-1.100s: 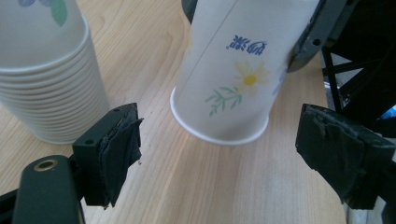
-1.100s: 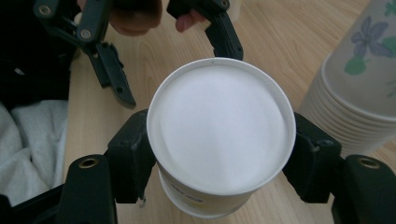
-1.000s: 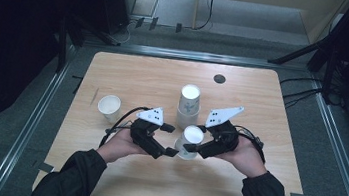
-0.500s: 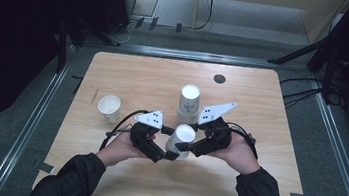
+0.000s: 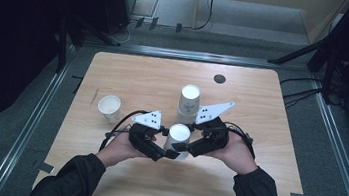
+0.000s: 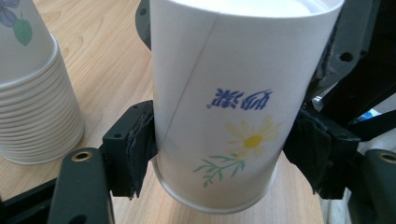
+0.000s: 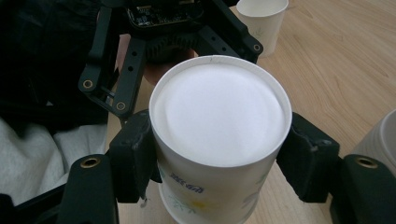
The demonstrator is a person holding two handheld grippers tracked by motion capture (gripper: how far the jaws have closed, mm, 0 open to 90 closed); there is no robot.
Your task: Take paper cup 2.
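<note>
Grippers, left (image 5: 168, 153) and right (image 5: 184, 148), are both clamping one inverted daisy-print paper cup (image 5: 178, 138) near the table's (image 5: 252, 188) front edge, probably separating nested cups.

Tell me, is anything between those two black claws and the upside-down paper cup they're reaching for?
Nothing visible. The left gripper and right gripper each already have their pads pressed on opposite sides of the inverted cup. The stack of cups stands just behind it, apart, and the single cup sits off to the left.
</note>
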